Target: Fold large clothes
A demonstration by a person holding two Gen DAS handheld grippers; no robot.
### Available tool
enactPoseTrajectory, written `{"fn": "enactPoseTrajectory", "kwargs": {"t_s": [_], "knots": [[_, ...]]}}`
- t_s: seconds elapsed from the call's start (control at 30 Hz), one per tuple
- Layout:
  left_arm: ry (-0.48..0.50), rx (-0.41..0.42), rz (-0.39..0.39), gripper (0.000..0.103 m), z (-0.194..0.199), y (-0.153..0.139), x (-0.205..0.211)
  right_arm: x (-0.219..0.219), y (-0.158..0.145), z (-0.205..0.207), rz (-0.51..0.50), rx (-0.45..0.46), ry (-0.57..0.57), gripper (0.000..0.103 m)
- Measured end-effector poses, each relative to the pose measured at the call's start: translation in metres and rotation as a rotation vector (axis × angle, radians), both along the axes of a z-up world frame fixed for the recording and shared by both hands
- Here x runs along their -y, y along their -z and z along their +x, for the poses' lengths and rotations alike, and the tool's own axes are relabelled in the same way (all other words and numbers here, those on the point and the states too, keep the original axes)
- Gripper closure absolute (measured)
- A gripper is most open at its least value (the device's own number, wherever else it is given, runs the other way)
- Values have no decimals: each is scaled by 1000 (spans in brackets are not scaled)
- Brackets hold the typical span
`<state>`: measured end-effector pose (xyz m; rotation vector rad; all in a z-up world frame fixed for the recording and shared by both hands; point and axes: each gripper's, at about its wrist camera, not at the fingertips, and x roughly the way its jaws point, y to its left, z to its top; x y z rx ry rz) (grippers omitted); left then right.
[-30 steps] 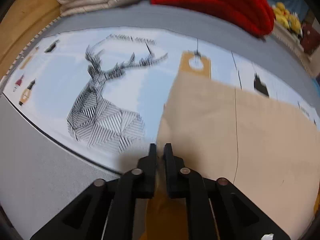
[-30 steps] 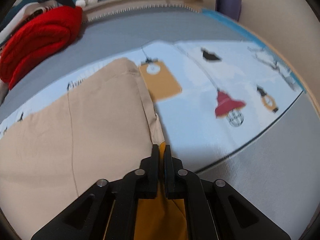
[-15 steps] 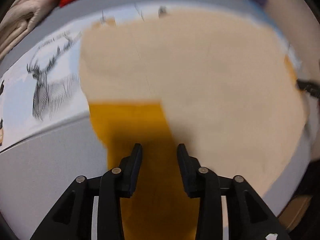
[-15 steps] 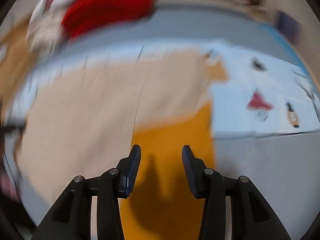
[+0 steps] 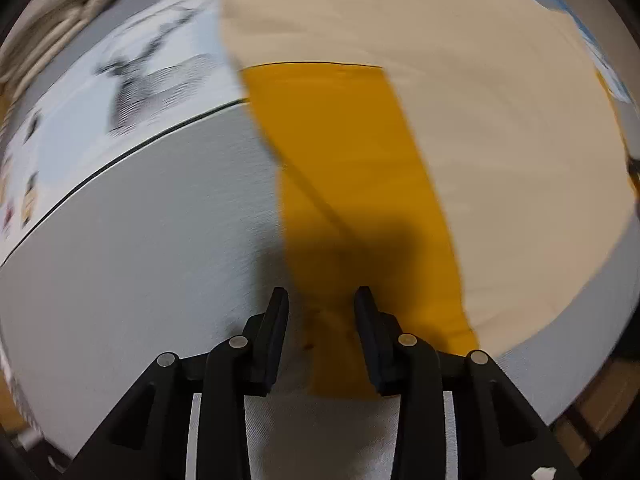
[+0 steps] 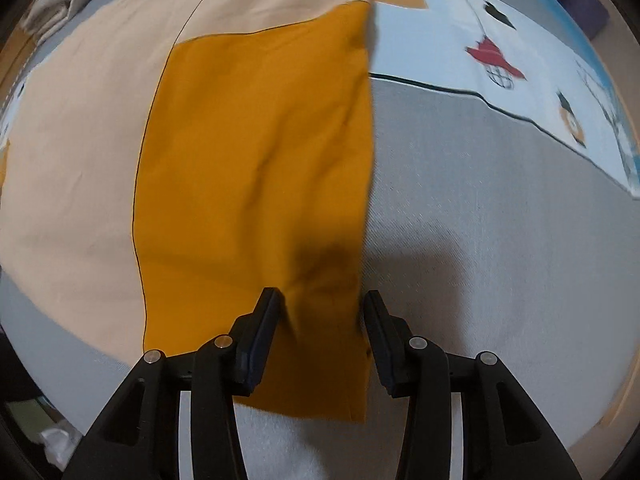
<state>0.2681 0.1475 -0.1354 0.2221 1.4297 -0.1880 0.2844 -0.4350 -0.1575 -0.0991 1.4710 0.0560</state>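
In the left wrist view the left tool (image 5: 321,300) hangs at the bottom centre of the frame with its jaws parted, having just been opening; the mustard-yellow sleeve (image 5: 352,184) lies below the gap, untouched by either pad. That sleeve runs up the middle of the frame, folded over the beige garment (image 5: 500,128), which fills the upper right. Both rest on a grey bedspread (image 5: 152,240), and a pale blue printed cloth (image 5: 160,76) with a blurred stag drawing sits at the upper left. In the right wrist view the right tool (image 6: 321,298) is likewise released, jaws apart after just opening, with the other yellow sleeve (image 6: 260,160) spread flat beneath them, its lower end between the fingers but not pinched. The beige garment (image 6: 80,140) occupies the left, and a printed cloth (image 6: 520,60) with lantern figures lies at the upper right.
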Motion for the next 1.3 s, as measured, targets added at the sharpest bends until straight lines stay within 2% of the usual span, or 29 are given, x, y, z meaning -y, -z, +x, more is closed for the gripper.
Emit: {"fn": "enactPoseTrajectory", "kwargs": {"t_s": [0.03,0.1,0.17,0.23,0.33,0.47,0.6,0.67,0.73,0.83,1.0,1.07,1.13,1.3], "knots": [[-4,30,55,74,-5,-6,2,3,-5,-3,-25,11,12,59],[9,106,145,76,-17,-22,11,5,-14,-11,-82,36,24,59],[-13,189,171,75,-27,-43,20,3,-30,-18,-195,97,19,59],[-48,240,169,73,-33,-63,26,0,-57,-25,-239,208,24,59],[-87,311,129,73,-52,-86,33,-4,-98,-37,-173,348,85,59],[-124,374,94,73,-71,-107,44,-32,-142,-53,-82,489,126,58],[-179,433,32,73,-84,-112,44,-82,-164,-81,-4,590,133,56],[-214,457,-8,79,-96,-110,40,-101,-159,-89,32,623,139,56],[-256,471,-63,94,-109,-101,38,-122,-145,-97,63,615,161,56],[-342,449,-145,95,-125,-80,32,-148,-118,-103,100,575,180,56],[-511,369,-314,93,-137,-42,18,-195,-83,-93,116,520,131,56],[-566,326,-375,89,-136,-29,11,-212,-78,-90,95,528,90,56],[-604,289,-438,67,-133,-20,7,-229,-70,-84,79,521,43,56],[-708,268,-563,51,-122,-10,-8,-244,-43,-65,20,459,13,56]]}}
